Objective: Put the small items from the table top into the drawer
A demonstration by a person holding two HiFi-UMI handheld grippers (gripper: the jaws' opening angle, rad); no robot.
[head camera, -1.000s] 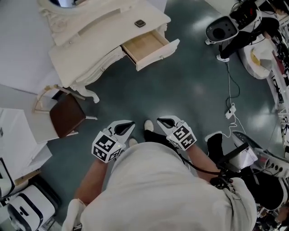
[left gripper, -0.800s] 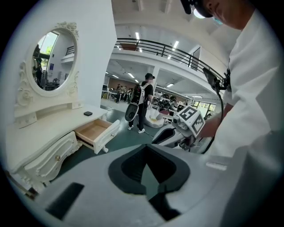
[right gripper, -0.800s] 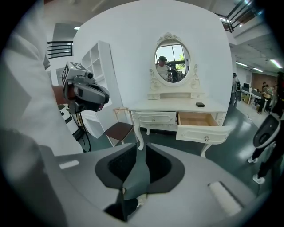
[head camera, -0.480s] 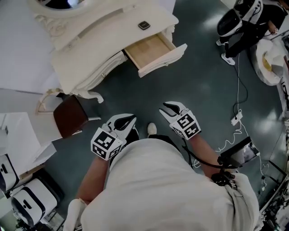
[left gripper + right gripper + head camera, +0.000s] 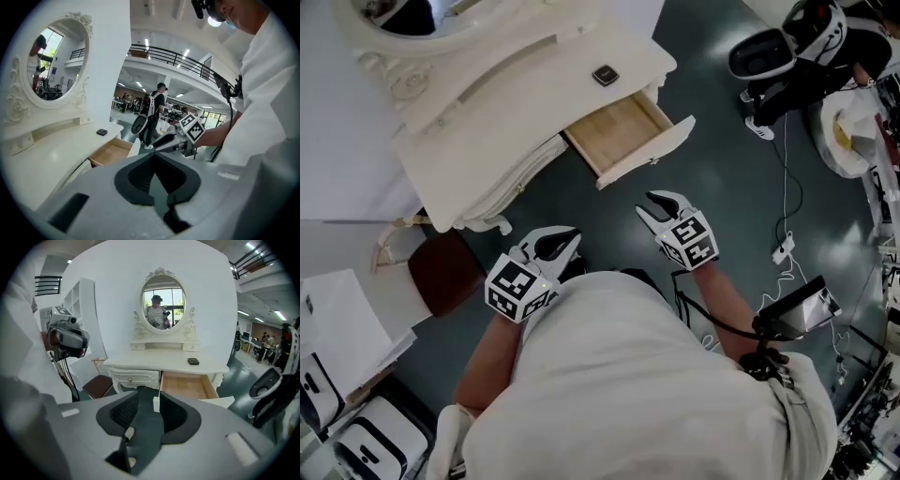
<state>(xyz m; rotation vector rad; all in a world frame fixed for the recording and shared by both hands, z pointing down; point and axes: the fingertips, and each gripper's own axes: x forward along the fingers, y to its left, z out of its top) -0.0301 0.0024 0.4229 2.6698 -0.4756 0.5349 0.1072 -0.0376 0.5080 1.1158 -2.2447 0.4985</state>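
**A:** Right claw (image 5: 645,204) goes in empty, its jaws narrowly parted. Left claw (image 5: 570,236) is closed, also empty. Both are well short of the drawer (image 5: 623,136).

**B:** The item (image 5: 604,75)?

**A:** On the table (image 5: 534,89), just behind the open drawer. It looks flat, so a narrow bite could skid it off the edge.

**B:** What's changed?

**A:** Both claws are nearer the drawer, and the right's jaws have just been opening.
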